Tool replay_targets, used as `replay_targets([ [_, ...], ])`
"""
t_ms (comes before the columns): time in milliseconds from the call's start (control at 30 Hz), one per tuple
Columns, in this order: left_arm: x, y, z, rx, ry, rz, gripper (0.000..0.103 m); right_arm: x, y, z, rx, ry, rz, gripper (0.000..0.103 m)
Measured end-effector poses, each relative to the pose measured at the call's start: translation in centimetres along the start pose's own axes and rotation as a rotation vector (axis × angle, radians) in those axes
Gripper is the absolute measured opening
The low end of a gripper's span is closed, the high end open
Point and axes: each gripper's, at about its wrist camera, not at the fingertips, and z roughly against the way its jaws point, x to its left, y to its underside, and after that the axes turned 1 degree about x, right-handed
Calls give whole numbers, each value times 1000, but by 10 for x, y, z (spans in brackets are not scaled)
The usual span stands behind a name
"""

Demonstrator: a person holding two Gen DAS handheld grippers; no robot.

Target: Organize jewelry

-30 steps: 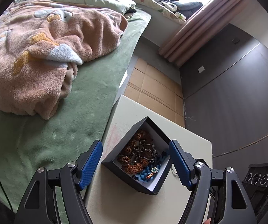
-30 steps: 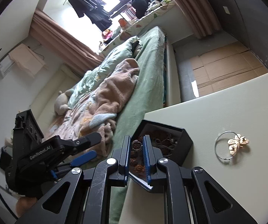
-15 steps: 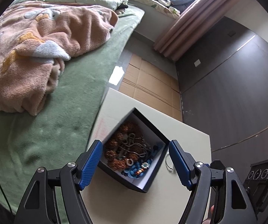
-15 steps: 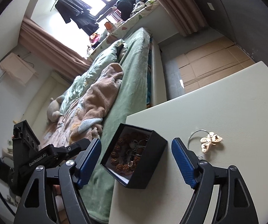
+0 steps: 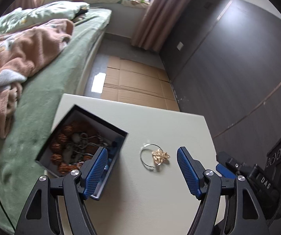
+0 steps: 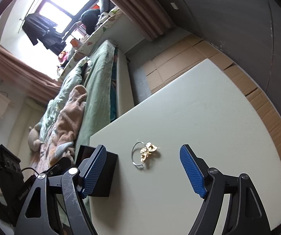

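A black open jewelry box (image 5: 81,146) full of brown bead bracelets, a chain and blue beads sits on the pale table (image 5: 160,125) near its left edge. A silver ring with a gold butterfly charm (image 5: 155,156) lies on the table right of the box. My left gripper (image 5: 142,168) is open and empty, with the charm ring between its fingers and a little ahead. In the right wrist view the same charm ring (image 6: 144,153) lies just ahead of my right gripper (image 6: 143,171), which is open and empty. The box (image 6: 101,168) sits by its left finger.
A bed with a green sheet (image 5: 42,90) and a pink blanket (image 5: 19,54) runs along the table's left side. Cardboard (image 5: 132,82) covers the floor beyond the table. A dark wall (image 5: 228,68) stands on the right. The other gripper's body (image 5: 258,178) shows at lower right.
My right gripper opened from shut over the box and swung right, centring the charm ring. My left gripper also moved right, from framing the box to framing the ring.
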Motion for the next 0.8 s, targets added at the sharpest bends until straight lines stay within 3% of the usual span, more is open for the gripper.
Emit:
replay_targets([
  [267, -36, 9, -39, 84, -19, -112, 72, -30, -8, 7, 10, 39, -93, 78],
  [400, -45, 13, -60, 132, -43, -138, 58, -36, -12, 9, 14, 46, -114, 78],
  [733, -53, 17, -102, 206, -103, -179, 55, -41, -19, 8, 30, 55, -117, 78],
  [800, -54, 19, -110, 219, -116, -187, 48, -43, -20, 8, 32, 59, -116, 78],
])
